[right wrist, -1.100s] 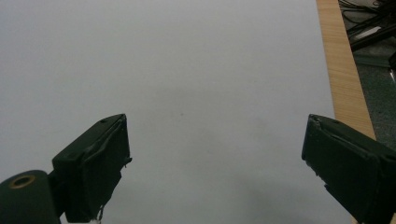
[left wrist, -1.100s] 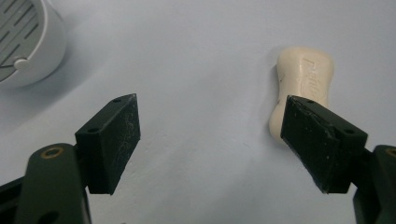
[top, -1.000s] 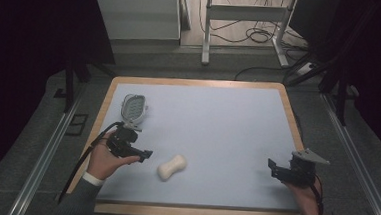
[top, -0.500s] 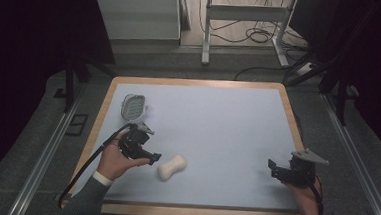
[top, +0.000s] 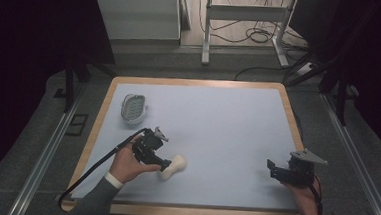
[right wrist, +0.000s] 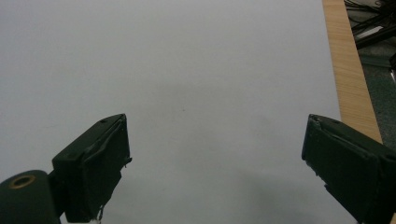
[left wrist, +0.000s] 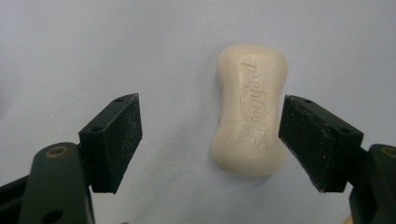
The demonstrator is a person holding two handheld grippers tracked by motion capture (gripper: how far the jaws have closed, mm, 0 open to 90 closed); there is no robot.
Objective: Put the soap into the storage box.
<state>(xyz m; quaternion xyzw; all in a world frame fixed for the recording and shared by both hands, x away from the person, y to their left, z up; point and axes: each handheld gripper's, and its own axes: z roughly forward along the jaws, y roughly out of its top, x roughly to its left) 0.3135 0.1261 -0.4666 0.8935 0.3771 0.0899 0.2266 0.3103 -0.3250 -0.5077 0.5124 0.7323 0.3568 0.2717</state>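
In the high view the left gripper (top: 167, 164) covers the near end of the soap bar (top: 174, 166). Its embossed lettering, between the jaws, is too faint to read. The soap dish (top: 132, 107) contents are too small to tell.

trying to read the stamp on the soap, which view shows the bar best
The left gripper view: the soap lies close up between the open jaws of the left gripper, with its raised lettering visible. In the high view the soap is a small pale shape at that gripper's tip, too small to read. The right gripper view looks along its jaws at bare table.
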